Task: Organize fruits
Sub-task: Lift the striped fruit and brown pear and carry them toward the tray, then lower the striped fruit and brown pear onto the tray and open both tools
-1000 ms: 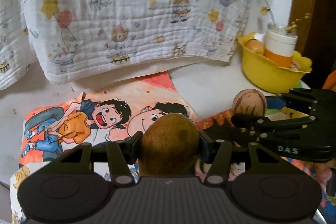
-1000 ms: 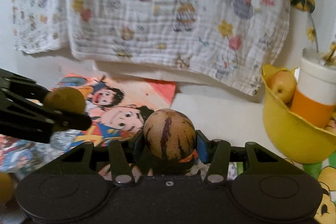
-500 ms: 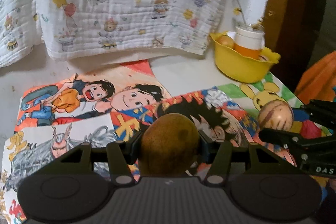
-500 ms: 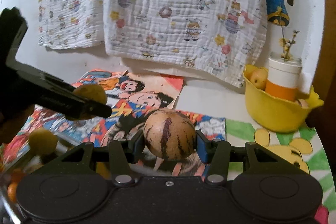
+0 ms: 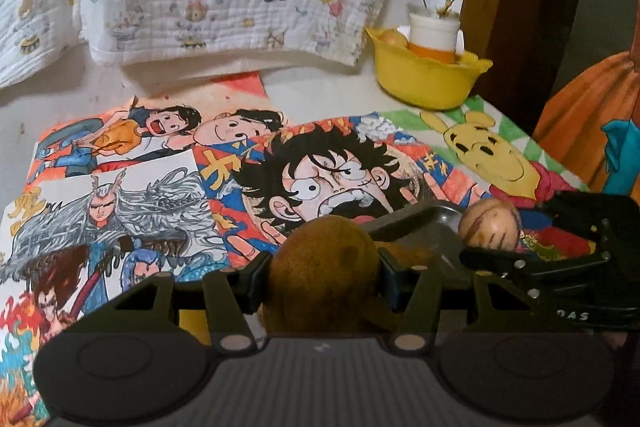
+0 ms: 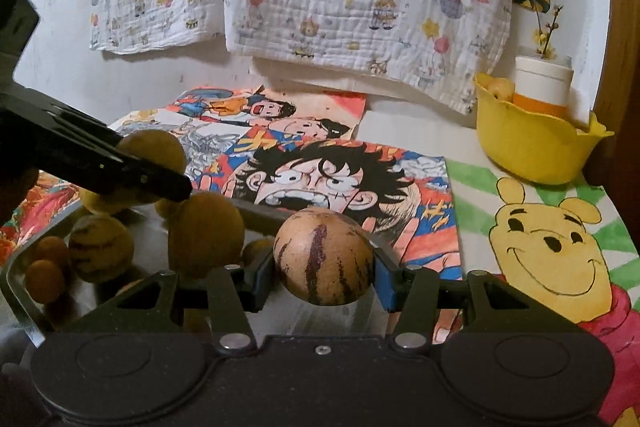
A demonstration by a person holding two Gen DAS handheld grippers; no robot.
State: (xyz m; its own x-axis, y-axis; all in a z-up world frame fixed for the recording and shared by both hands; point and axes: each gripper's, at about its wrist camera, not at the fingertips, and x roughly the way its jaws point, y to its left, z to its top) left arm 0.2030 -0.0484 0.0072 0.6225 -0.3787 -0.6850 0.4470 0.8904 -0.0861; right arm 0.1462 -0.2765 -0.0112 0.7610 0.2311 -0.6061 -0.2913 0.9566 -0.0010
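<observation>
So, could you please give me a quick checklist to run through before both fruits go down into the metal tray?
1. Left gripper clamped on the brown fruit: ok.
2. Right gripper clamped on the striped fruit: ok.
3. Metal tray within view below the grippers: ok.
4. Free spot in the tray: ok on the right side; the fruits in the tray crowd the left.
5. Grippers clear of each other: ok, apart.
6. Height above the tray floor: cannot tell.
</observation>
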